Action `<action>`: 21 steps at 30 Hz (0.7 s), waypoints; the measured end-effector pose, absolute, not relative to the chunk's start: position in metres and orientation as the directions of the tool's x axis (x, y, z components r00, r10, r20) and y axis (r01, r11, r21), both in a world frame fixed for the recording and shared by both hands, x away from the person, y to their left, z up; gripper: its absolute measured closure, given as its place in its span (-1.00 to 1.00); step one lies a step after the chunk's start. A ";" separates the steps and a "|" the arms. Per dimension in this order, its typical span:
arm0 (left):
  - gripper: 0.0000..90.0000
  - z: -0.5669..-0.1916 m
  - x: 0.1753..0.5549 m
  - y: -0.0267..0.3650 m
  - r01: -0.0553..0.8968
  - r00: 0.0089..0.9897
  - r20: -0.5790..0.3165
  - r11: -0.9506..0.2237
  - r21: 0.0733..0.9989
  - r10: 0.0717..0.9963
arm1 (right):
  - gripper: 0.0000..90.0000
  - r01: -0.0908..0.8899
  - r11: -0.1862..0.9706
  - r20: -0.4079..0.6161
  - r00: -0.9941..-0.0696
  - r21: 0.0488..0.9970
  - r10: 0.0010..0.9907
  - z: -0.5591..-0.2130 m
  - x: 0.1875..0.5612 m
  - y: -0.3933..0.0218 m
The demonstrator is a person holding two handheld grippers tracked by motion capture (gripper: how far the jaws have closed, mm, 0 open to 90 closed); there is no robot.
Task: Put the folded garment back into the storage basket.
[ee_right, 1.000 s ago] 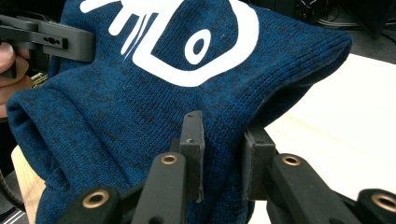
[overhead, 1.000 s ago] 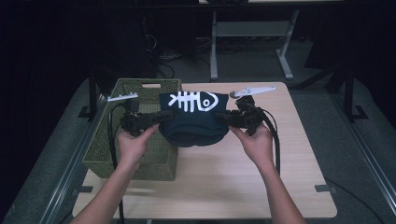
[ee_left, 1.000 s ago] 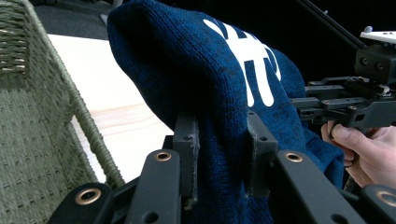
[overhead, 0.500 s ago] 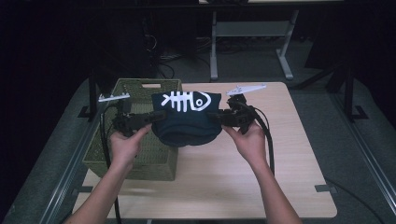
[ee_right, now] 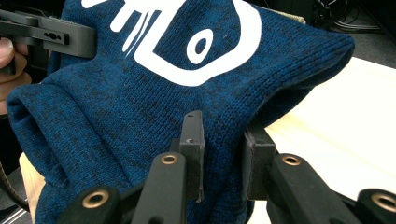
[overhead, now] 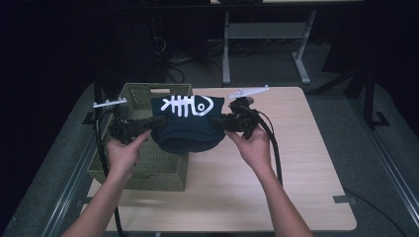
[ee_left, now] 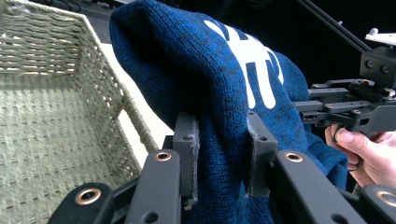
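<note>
1. Hat point(overhead: 187, 123): dark blue knit with a folded cuff, hanging in the air between the two claws, over the near right corner of the basket point(overhead: 148, 163) and the desk point(overhead: 296, 168) edge beside it.
2. Left claw point(overhead: 150, 123): jaws clamping on the left side of the hat; in the left gripper view the knit is bunching between the pads point(ee_left: 187, 149).
3. Right claw point(overhead: 217, 122): jaws clamping on the right side of the hat; the fabric is folding thickly between the pads point(ee_right: 194, 140) in the right gripper view.
4. Handling, as a judgement: soft, light and limp, sagging in the middle while being held at both sides. Not fragile, not slippery; the knit is giving the pads good purchase. Stretchy, so pulling apart is likely deforming it. The best hold appears to be the doubled cuff at opposite sides, where the fabric is thickest.
5. Markings: a white fish skeleton print point(overhead: 186, 105) is facing up on the crown. No readable lettering or brand label is showing.
6. Basket: green woven, open-topped, sitting on the left of the desk, interior looking bare.
</note>
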State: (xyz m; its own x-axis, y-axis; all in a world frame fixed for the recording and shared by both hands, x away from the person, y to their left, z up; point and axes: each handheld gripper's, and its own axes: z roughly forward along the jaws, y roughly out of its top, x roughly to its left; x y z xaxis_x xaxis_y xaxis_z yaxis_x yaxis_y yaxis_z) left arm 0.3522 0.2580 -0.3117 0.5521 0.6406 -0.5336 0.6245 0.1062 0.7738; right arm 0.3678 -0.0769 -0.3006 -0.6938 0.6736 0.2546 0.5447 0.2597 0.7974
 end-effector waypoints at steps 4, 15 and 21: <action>0.58 -0.312 0.352 0.264 0.624 0.546 -0.529 0.106 0.774 0.649 | 0.64 0.543 0.265 0.254 -0.699 0.797 0.668 -0.301 0.370 -0.071; 0.58 -0.312 0.349 0.282 0.624 0.523 -0.529 0.122 0.772 0.669 | 0.64 0.529 0.277 0.250 -0.719 0.802 0.648 -0.302 0.374 -0.053; 0.58 -0.316 0.348 0.290 0.628 0.508 -0.533 0.133 0.767 0.676 | 0.64 0.538 0.282 0.261 -0.721 0.794 0.642 -0.305 0.376 -0.044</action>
